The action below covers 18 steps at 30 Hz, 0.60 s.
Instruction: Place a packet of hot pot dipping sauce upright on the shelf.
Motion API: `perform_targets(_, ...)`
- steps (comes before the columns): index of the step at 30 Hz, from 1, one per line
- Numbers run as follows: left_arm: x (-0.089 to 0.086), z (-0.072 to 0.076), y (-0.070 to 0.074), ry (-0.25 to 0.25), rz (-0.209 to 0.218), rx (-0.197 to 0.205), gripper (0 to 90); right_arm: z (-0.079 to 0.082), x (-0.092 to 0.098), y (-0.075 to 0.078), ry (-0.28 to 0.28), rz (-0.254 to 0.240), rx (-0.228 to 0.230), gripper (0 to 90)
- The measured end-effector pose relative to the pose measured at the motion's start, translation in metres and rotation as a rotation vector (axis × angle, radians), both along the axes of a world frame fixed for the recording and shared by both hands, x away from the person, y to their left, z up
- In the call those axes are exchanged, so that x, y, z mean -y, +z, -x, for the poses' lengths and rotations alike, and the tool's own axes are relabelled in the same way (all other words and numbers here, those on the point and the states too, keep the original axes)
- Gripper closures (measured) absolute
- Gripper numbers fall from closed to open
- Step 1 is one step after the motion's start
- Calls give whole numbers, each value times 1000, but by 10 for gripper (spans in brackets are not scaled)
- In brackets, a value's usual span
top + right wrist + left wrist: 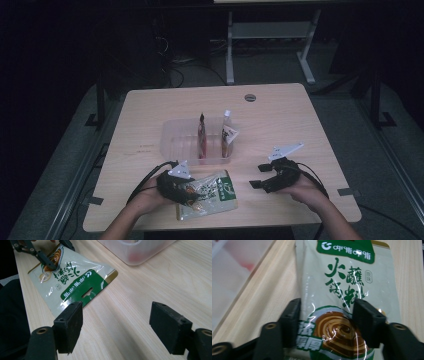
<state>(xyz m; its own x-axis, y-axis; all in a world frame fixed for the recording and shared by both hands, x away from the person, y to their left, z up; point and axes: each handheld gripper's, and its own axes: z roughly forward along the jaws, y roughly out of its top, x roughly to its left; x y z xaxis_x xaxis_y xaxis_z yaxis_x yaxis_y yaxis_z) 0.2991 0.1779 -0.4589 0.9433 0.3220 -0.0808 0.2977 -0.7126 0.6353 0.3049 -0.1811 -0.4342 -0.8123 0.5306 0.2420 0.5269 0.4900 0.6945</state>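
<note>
Sauce packet [347,290] lies flat on the wooden table [272,280], near its front edge — between the left gripper [327,322] pads, half-open, one at each side edge; grip unclear.

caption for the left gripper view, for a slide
Left gripper straddling the lower end of a green-and-white sauce pouch lying flat on the wooden table.

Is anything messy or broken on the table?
Nothing looks spilled or broken. The green sauce packet lies flat on the table between the left gripper's jaws, and two packets stand upright in the clear tub.
</note>
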Motion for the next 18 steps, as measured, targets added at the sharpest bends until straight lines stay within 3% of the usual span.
perform_targets(10,-1,1,3,3,3,-11,824,0,-1,-1,7,-1,-4,292)
perform_targets(14,1,-1,7,0,6,-17,885,-1,0,-1,-4,-14,-16,285)
perform_targets(18,1,0,11,-6,56,-35,895,-1,1,0,14,-44,-31,284)
